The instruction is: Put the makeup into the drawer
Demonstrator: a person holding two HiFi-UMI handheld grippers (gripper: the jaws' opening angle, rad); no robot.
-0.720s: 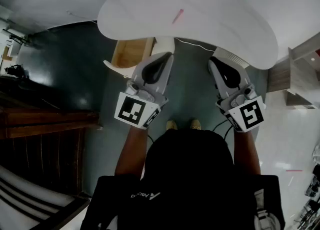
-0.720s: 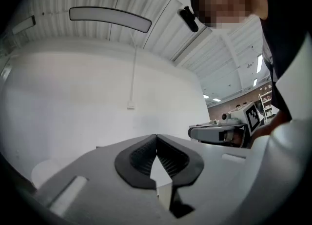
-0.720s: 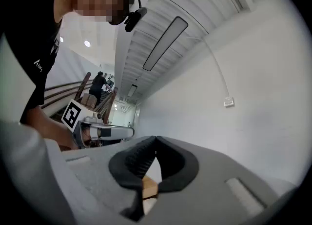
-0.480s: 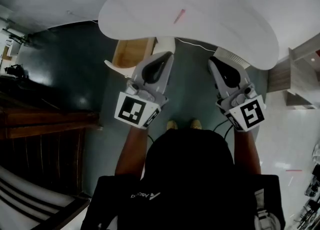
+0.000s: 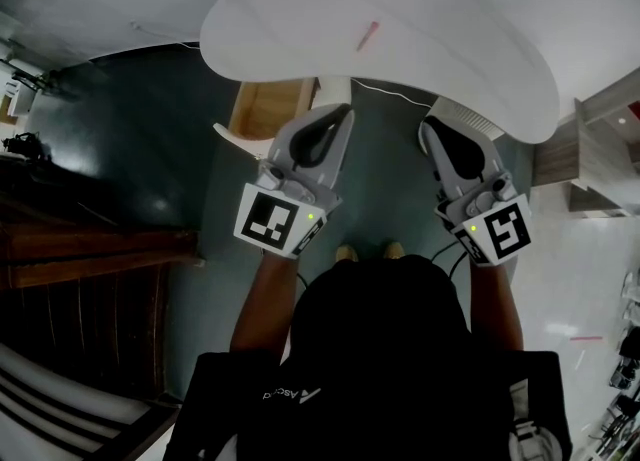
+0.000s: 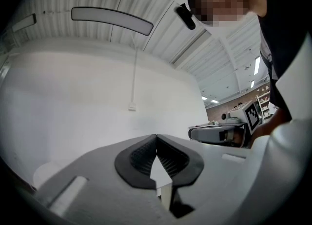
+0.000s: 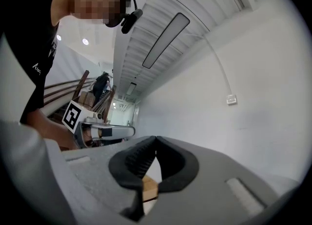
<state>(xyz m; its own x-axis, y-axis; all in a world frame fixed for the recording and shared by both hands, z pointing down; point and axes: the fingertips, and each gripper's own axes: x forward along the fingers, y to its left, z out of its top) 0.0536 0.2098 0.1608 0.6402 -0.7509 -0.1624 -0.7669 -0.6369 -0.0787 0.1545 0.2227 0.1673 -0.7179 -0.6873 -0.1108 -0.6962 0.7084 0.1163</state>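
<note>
While my left gripper [image 5: 338, 111] and right gripper [image 5: 431, 126] hang pressed together and empty below the near edge of the table [image 5: 450, 44], I risk nudging the thin makeup [image 5: 367, 35], lying mid-table, off it unless a claw spreads first.

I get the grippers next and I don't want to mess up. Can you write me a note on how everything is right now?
Left gripper: jaws shut, nothing between them.
Right gripper: jaws shut, nothing between them.
Both hang side by side near the front edge of the white table, touching nothing.
Makeup: a thin pink stick lies on the tabletop, far from both grippers.
Drawer: under the table's front edge, ahead of the left gripper, pulled open, with nothing visible on its wooden bottom.
Done: the drawer is open.
Left: pick up the stick and put it in the drawer.
</note>
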